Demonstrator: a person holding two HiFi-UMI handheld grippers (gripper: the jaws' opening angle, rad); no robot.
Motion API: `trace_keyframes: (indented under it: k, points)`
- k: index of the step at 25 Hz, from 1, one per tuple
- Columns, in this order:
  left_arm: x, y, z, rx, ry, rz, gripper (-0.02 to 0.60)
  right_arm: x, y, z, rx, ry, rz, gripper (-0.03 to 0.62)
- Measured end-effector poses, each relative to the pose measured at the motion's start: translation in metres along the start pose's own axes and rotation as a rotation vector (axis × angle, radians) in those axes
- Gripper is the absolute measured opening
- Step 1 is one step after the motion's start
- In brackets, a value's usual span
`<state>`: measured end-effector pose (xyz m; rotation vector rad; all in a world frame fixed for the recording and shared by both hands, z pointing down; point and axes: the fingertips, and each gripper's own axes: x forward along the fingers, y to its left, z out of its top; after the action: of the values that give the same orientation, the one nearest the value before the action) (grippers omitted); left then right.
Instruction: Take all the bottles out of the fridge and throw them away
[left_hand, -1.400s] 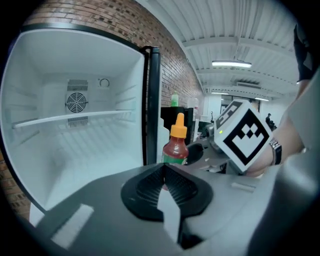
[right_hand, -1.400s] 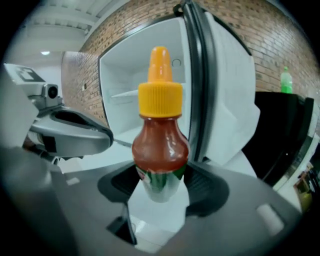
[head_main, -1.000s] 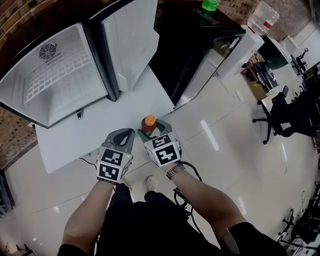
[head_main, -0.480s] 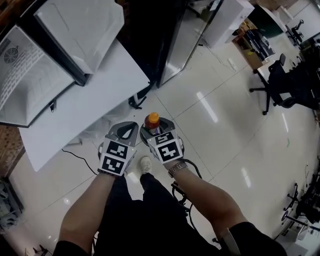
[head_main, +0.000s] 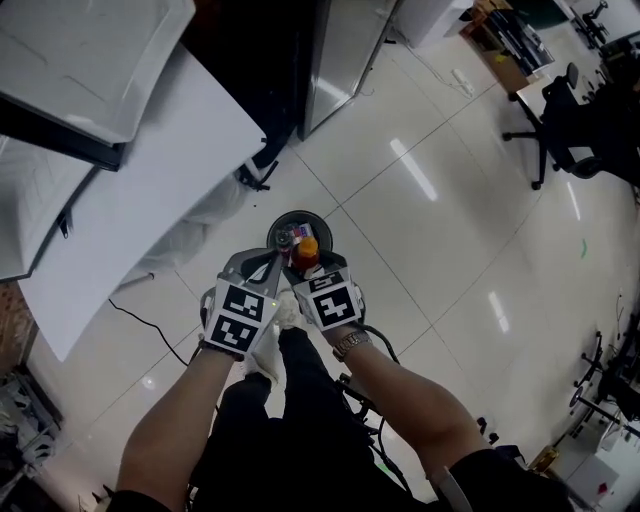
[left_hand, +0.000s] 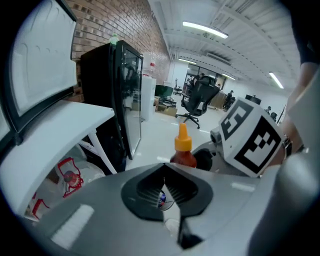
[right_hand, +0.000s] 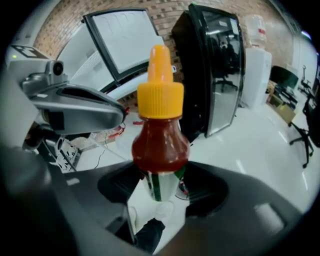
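**Sauce bottle arrives over the bin**

Down on the pale floor sits a round dark bin (head_main: 300, 214), and there is already something colourful lying inside it, too small to name. Right in front of it, the right gripper (head_main: 306, 266) has the sauce bottle (head_main: 305, 249). Its jaws stand wide and clamp the white-and-green label, and the bottle is upright, with red sauce filling it up to the orange cap. From the head view the cap shows against the bin's near rim.

The left gripper (head_main: 271, 264) rides just beside it, jaws brought together at the tips with nothing between them. The black fridge (head_main: 262, 70) is up at the top of the frame. A white plastic bag (head_main: 196, 232) slumps under the white tabletop nearby.

A second ago the open fridge filled the upper frame and no bin was in sight. Now the view has swung down, both grippers have come along, and the bottle has stayed in the same grip throughout.
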<state>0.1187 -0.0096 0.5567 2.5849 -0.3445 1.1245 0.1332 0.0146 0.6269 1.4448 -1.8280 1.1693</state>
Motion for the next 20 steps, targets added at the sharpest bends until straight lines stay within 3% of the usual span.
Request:
trace_keyframes:
  k: [6, 20]
  points:
    - [0.041, -0.004, -0.028, -0.009, 0.070, -0.044, 0.003, 0.039, -0.018, -0.045, 0.084, 0.076, 0.015, 0.275]
    - [0.126, -0.007, -0.090, -0.064, 0.141, -0.116, 0.003, 0.122, -0.070, -0.115, 0.218, 0.173, -0.026, 0.275]
